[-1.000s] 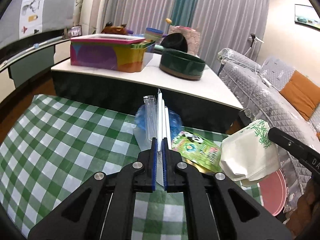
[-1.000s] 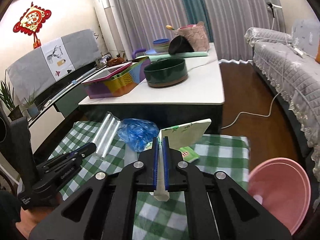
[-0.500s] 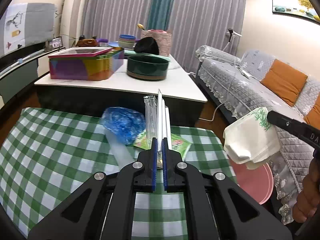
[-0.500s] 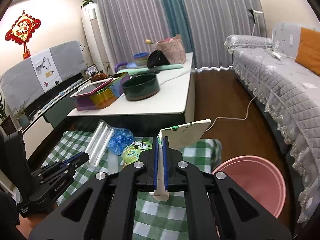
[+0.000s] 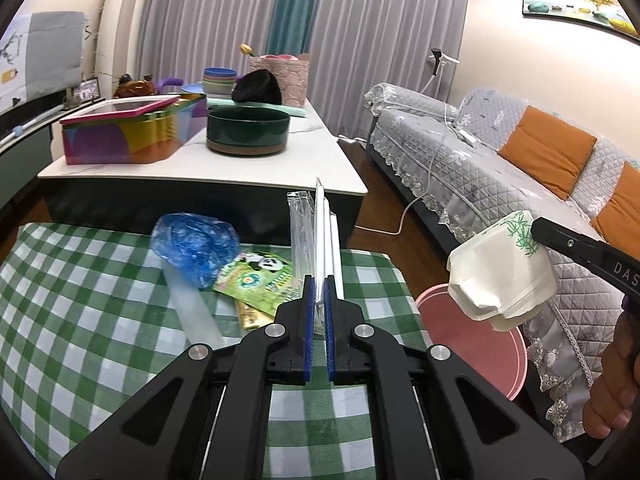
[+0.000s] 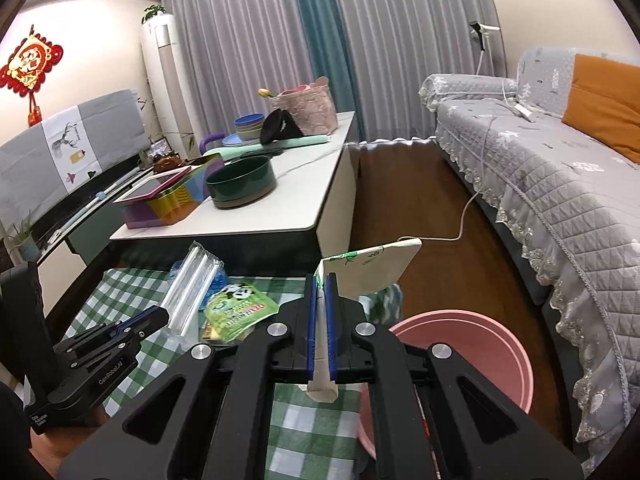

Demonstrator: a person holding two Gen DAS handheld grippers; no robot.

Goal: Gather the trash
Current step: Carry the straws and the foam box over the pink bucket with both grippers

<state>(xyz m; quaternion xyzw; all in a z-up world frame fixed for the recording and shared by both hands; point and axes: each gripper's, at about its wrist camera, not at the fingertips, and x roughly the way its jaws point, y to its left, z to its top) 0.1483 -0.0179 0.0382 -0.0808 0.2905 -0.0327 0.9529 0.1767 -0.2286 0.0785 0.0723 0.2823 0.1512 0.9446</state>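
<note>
My left gripper [image 5: 317,304] is shut on a clear plastic straw packet [image 5: 316,236] and holds it above the green checked table [image 5: 80,300]; it also shows in the right wrist view [image 6: 192,292]. My right gripper [image 6: 319,308] is shut on a crushed white paper cup [image 6: 372,268] with green print, held above the table's right edge, close to the pink bin [image 6: 472,344]. The cup [image 5: 500,272] hangs over the bin [image 5: 472,344] in the left wrist view. A blue plastic bag [image 5: 196,244] and a green panda wrapper [image 5: 256,276] lie on the table.
A white coffee table [image 5: 200,164] behind holds a colourful tin box [image 5: 120,136], a dark green bowl [image 5: 248,130] and several dishes. A grey sofa [image 5: 500,152] with orange cushions stands right. A white cable [image 6: 460,224] runs across the wooden floor.
Both grippers have swung right with their loads. The cup is now nearer the pink bin, and more of the bin and sofa show.
</note>
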